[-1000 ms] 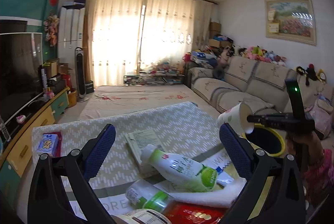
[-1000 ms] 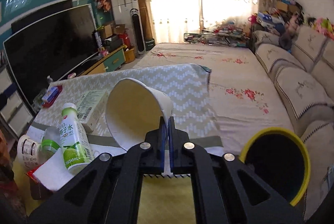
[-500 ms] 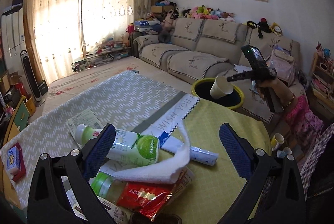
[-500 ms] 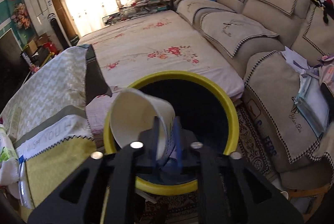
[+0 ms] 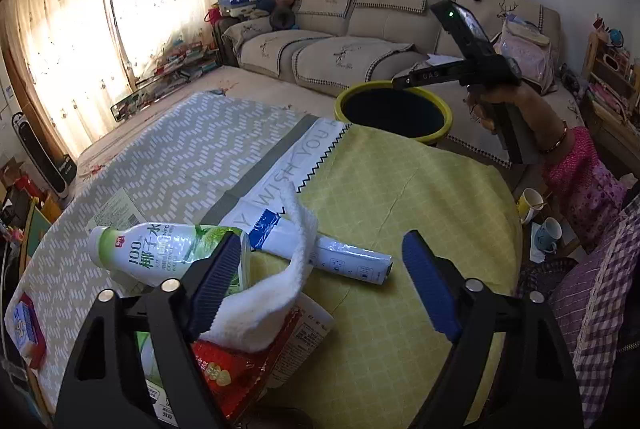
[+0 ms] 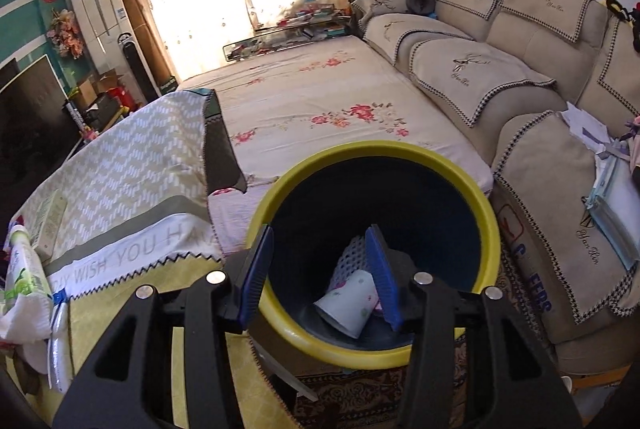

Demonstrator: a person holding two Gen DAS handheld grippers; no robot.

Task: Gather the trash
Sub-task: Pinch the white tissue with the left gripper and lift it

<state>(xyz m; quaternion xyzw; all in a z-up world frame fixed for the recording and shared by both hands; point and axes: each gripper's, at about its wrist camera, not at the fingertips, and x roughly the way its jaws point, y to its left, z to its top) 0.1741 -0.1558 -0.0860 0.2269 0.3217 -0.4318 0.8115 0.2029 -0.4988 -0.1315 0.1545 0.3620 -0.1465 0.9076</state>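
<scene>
A yellow-rimmed bin (image 6: 491,213) stands beside the table; it also shows in the left wrist view (image 5: 428,101). A white paper cup (image 6: 349,302) lies on its side inside the bin, on white mesh trash (image 6: 352,252). My right gripper (image 6: 320,269) is open and empty above the bin; it shows in the left wrist view (image 5: 404,81). My left gripper (image 5: 320,281) is open and empty over the table's trash: a white-green bottle (image 5: 160,249), a white towel (image 5: 280,285), a white tube (image 5: 340,259) and a red wrapper (image 5: 228,377).
The table wears a yellow cloth (image 5: 400,209) and a grey zigzag cloth (image 5: 180,157). A sofa (image 6: 500,69) stands behind the bin. Two mugs (image 5: 532,203) sit on the floor at the right. A small red box (image 5: 24,325) lies at the table's left edge.
My right gripper carried the paper cup from the table to over the bin, opened, and the cup dropped in. My left gripper swung right and lower over the trash pile.
</scene>
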